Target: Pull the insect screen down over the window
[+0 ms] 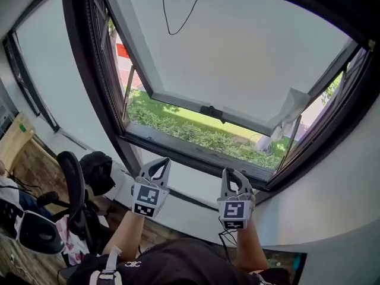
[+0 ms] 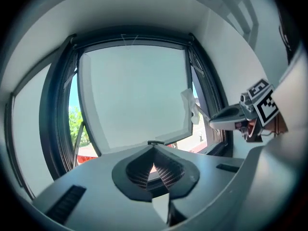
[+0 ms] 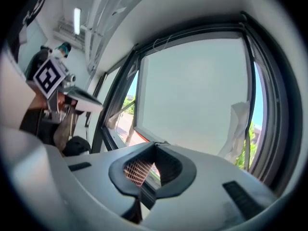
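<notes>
The dark-framed window [image 1: 113,129] has its glass sash [image 1: 237,58] swung outward, with a black handle [image 1: 212,111] on the sash's lower edge. A thin dark pull cord [image 1: 172,22] hangs in a loop from the top of the frame; the insect screen itself is not visible. The cord shows faintly as a pull cord [image 2: 129,38] in the left gripper view and a pull cord [image 3: 161,43] in the right gripper view. My left gripper [image 1: 161,161] [image 2: 154,149] and right gripper [image 1: 230,172] [image 3: 155,147] are both shut and empty, side by side just below the lower frame rail, pointing at the window.
A white cloth [image 1: 288,114] hangs at the sash's right corner. Below left stand a black office chair [image 1: 71,186], a black bag [image 1: 98,171] and a wooden table [image 1: 15,138]. A white sill wall [image 1: 190,189] lies under the frame. Grass [image 1: 196,132] is outside.
</notes>
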A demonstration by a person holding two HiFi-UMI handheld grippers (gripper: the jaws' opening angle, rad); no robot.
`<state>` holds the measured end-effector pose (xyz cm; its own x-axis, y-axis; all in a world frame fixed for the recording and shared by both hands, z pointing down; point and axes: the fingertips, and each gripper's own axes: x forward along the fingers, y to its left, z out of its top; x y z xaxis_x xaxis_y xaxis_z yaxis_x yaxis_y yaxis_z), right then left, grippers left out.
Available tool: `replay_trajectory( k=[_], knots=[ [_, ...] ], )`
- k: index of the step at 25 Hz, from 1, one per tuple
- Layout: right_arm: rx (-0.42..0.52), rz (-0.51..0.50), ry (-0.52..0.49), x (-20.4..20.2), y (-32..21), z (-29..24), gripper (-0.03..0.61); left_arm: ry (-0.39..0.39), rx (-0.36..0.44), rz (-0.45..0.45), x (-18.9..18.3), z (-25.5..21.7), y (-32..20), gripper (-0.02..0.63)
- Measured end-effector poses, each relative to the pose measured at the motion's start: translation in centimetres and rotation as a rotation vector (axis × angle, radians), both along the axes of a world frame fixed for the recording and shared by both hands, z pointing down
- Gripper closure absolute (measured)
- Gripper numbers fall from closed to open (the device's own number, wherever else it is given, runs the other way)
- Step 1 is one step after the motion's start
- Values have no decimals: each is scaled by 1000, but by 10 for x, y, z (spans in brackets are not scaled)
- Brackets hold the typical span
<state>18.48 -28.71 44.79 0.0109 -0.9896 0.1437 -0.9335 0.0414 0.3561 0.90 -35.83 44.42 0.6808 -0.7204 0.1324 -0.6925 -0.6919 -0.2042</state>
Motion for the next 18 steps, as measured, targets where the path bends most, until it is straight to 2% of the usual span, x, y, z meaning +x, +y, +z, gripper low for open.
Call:
replay_trajectory(
  k=[3,5,9,12,18],
  knots=[
    [-48,19,216,13,-1,-11,572,-153,102,38,1,-8,-12,585],
    [-82,17,294,20,-1,-21,571,-274,169,60,1,-12,-19,519],
    [-119,12,437,32,0,-56,483,-479,324,71,0,-38,-36,434],
    [-89,42,521,45,2,-94,469,-569,414,78,-1,-68,-47,400],
    [-20,130,636,74,7,-177,459,-687,535,81,-1,-135,-68,396]
  ],
)
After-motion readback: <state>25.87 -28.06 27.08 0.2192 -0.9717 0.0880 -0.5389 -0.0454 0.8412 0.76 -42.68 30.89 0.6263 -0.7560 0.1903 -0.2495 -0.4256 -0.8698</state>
